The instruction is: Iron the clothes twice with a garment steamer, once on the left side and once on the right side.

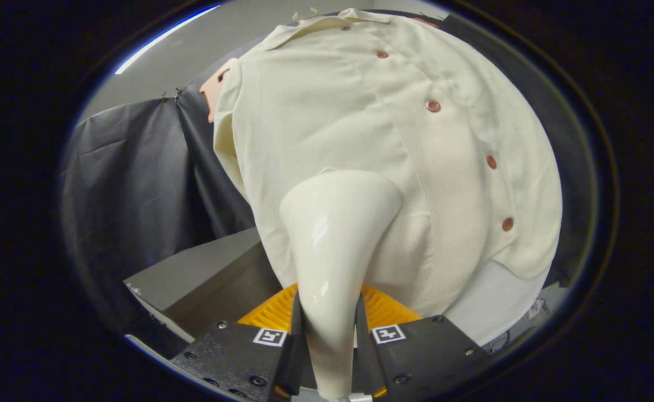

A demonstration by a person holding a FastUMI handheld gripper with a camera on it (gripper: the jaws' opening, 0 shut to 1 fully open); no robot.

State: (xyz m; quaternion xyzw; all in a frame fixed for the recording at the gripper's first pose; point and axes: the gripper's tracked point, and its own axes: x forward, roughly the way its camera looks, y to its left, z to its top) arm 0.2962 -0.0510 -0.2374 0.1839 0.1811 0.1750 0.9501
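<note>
While the hand-held gripper (327,335) clamps the steamer (332,245), its head meets the shirt (360,139).

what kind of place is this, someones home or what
Probably a staged recording booth, not a home: black cloth wall, a cream shirt hung up on display, and the gripper clamping a garment steamer.

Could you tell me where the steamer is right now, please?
In the gripper view, the steamer is clamped between the gripper jaws, its head against the shirt, left of the buttons.

Cream shirt (360,139) with reddish-brown buttons (433,105); glossy off-white steamer (332,240); black cloth wall (137,184) on the left; grey worktop (192,273).
</note>
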